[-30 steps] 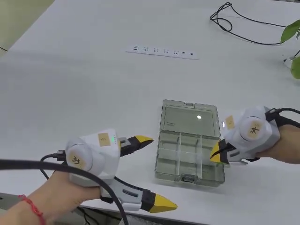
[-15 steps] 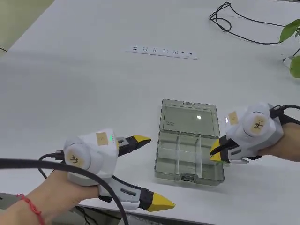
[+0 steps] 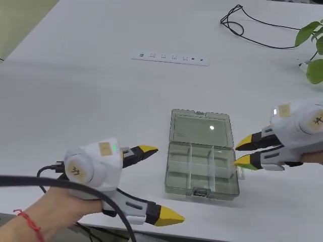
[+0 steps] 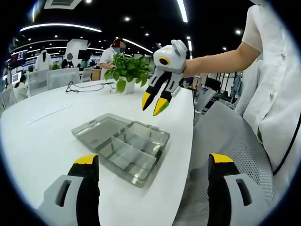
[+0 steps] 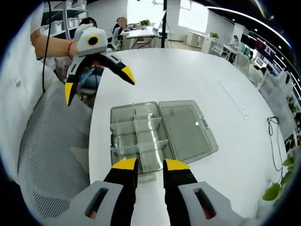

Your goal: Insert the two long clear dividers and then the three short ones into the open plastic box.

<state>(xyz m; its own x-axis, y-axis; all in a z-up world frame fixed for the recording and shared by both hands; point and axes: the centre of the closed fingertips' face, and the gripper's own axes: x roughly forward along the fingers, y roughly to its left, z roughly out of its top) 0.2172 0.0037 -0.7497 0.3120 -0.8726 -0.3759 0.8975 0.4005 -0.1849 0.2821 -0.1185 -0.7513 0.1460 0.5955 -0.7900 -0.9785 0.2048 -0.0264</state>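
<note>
Your right gripper (image 3: 241,152) has drawn back off the plastic box's (image 3: 202,191) right edge. Your left gripper (image 3: 160,183) hovers left of the box, jaws spread wide and empty. The box lies open on the white table (image 3: 91,91), clear dividers (image 3: 191,161) seated inside. The right jaws are narrowly parted and hold nothing.

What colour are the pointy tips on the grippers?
Yellow; the head view shows it best on the left gripper.

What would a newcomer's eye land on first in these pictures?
First, the open plastic box near the front edge of the white table, with clear dividers already standing in its base. Then the two yellow-tipped grippers flanking it: the left gripper with its jaws spread wide, and the right gripper at the box's right edge, jaws a little apart and empty.
</note>
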